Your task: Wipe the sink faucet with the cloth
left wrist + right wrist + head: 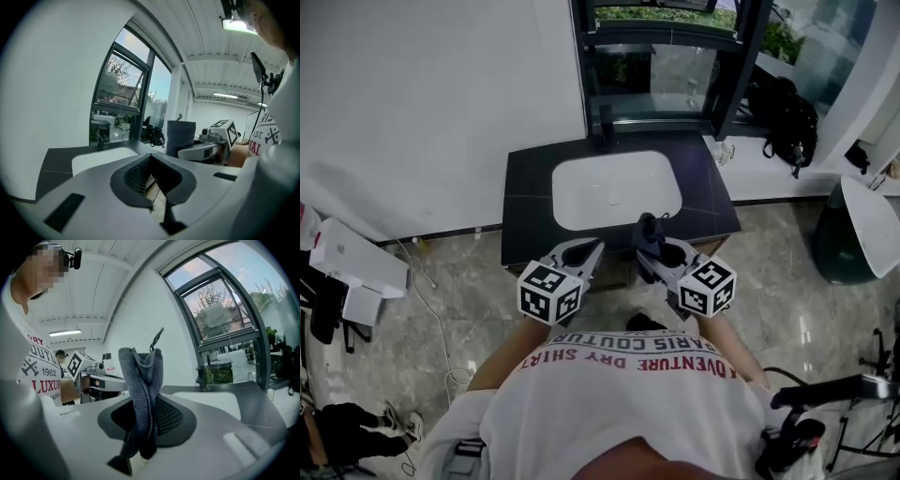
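Note:
A white sink [614,187] is set in a black counter [525,192], with a dark faucet [605,122] at its back edge. In front of the counter my right gripper [652,248] is shut on a dark grey cloth [649,230]. The cloth [140,390] stands up folded between the jaws of the right gripper [140,427]. Beside it, my left gripper [581,253] is shut with nothing in it. In the left gripper view its jaws [152,180] meet, and the faucet [100,139] and sink [93,159] lie ahead. The faucet [202,376] stays well beyond the cloth.
A window frame [666,56] rises behind the sink. A black backpack [783,117] sits on the sill at right. A dark bin with a white lid [853,234] stands at right, white boxes [352,258] and a cable [441,319] at left, a stand [825,412] at lower right.

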Tool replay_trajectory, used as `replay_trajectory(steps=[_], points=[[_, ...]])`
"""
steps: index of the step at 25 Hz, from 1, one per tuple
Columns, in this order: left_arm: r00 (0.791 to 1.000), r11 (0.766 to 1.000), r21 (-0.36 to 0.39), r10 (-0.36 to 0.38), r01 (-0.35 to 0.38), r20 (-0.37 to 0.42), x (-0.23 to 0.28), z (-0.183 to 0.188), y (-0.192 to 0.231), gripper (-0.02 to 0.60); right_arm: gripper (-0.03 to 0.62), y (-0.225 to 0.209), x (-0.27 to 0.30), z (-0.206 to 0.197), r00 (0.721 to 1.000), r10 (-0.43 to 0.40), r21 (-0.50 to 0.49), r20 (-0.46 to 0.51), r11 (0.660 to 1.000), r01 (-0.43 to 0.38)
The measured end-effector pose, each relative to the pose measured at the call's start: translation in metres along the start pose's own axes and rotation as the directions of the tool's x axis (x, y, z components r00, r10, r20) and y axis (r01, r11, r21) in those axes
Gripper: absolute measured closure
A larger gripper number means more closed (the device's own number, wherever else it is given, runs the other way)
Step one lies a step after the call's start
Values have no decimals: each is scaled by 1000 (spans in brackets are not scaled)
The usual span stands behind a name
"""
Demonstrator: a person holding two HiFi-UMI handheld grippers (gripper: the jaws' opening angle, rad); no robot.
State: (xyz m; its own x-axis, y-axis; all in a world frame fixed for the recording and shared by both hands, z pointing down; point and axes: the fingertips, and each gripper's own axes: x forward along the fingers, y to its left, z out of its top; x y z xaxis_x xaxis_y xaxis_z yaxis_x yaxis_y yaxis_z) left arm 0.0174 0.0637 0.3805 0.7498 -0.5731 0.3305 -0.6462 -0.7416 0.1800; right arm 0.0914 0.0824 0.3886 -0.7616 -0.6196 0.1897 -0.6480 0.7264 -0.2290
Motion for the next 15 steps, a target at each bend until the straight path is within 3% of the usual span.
replay_trajectory(steps=[5,15], points=[[1000,1000,-24,8,-9,-18,76,8,38,580,516,-81,34,4,999,33,3,-8,999,-33],[995,991,-96,97,-97,-7,231,82,130,580,516,-261,105,67,986,135,-68,-100,987,-142]])
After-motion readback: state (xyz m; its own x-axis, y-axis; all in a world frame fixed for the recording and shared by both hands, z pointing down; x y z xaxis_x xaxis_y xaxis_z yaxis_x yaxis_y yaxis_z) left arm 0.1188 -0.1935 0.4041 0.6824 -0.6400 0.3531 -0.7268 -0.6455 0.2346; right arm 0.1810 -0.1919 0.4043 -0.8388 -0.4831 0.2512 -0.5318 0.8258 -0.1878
